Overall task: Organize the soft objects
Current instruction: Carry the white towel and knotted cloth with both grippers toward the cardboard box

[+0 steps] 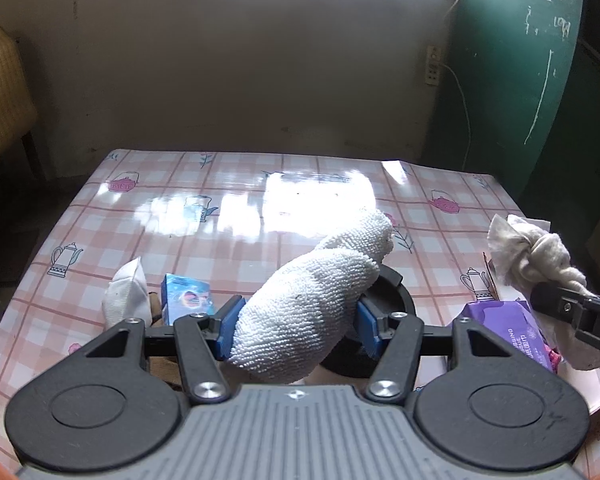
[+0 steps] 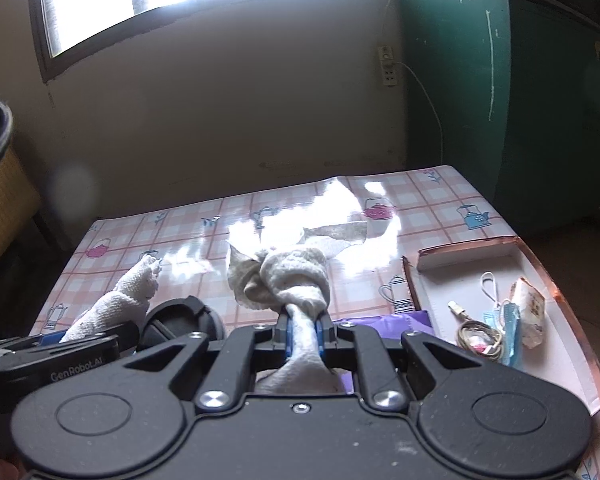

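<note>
My left gripper [image 1: 298, 322] is shut on a rolled white terry towel [image 1: 312, 292] and holds it above the table; the towel also shows in the right wrist view [image 2: 116, 304]. My right gripper [image 2: 303, 330] is shut on a knotted off-white cloth [image 2: 288, 280], held above the table; that cloth and the gripper's fingers [image 1: 556, 300] show at the right of the left wrist view. A purple tissue pack [image 1: 504, 328] lies under the right gripper.
A pink checked tablecloth [image 1: 180, 208] covers the table. A white pouch [image 1: 126, 292] and a blue box [image 1: 186, 296] lie at the front left. A black round object [image 1: 388, 304] sits behind the towel. A shallow pink tray [image 2: 540, 272] holds a cable, a mask and a packet.
</note>
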Motion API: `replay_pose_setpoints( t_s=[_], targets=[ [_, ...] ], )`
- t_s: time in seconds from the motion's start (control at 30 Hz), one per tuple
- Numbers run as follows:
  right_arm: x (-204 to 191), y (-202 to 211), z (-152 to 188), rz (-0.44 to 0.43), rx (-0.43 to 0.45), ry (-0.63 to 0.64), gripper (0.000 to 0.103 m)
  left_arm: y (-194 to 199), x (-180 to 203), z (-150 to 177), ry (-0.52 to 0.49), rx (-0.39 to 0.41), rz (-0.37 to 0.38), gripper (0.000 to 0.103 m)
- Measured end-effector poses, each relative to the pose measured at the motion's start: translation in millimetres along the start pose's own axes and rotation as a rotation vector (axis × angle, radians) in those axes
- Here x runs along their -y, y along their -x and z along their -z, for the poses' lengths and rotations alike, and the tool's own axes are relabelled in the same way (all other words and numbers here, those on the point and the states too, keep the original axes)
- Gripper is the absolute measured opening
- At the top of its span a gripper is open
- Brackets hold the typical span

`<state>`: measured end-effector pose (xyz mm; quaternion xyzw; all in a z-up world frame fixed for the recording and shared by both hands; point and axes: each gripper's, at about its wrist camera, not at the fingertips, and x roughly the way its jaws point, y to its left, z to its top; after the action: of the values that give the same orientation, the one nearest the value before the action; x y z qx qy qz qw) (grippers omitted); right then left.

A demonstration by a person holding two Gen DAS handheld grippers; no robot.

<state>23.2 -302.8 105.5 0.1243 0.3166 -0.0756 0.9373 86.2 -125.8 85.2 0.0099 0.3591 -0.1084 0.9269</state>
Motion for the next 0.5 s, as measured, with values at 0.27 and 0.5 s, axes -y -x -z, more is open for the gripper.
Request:
replay_pose_setpoints(
  t_s=[0.27, 0.5],
  targets=[
    [14.4, 6.0, -1.6, 0.016, 0.008, -0.016, 0.013, 1.2, 7.4, -3.3, -0.006, 0.016, -0.002, 0.06],
    [19.7, 9.4, -1.5, 0.017, 0.007, -0.025, 0.013, 5.3, 6.1, -7.7, 0.003, 0.032, -0.013, 0.06]
  ],
)
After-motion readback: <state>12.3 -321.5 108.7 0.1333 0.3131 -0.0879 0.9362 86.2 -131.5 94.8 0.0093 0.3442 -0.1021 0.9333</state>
